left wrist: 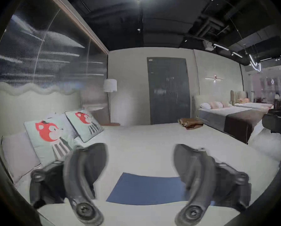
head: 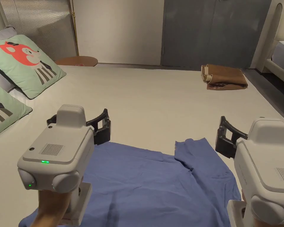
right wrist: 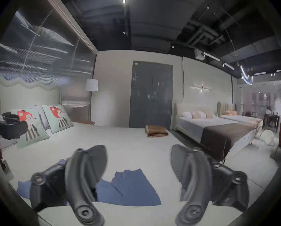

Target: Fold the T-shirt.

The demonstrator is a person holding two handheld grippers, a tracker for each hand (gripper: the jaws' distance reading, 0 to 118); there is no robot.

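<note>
Across the lower middle of the head view, the blue T-shirt (head: 144,183) lies flat on the bed (head: 156,100), long axis left to right, one sleeve pointing upward. Left gripper (left wrist: 140,164) and right gripper (right wrist: 139,162) hover above it, jaws wide, empty.

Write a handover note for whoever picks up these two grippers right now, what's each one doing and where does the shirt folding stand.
Left gripper: open, holding nothing, above the far edge of the blue cotton T-shirt.
Right gripper: open, holding nothing, beside the shirt's right side, near the rumpled flap of fabric there.
The T-shirt lies spread, somewhat wrinkled, on the white bed sheet. A folded brown cloth sits at the bed's far corner, and the mint-green fox cushions lie on the left.
Done: shirt laid out.
Left: no fold made yet; grasp the edges and make every fold.
</note>
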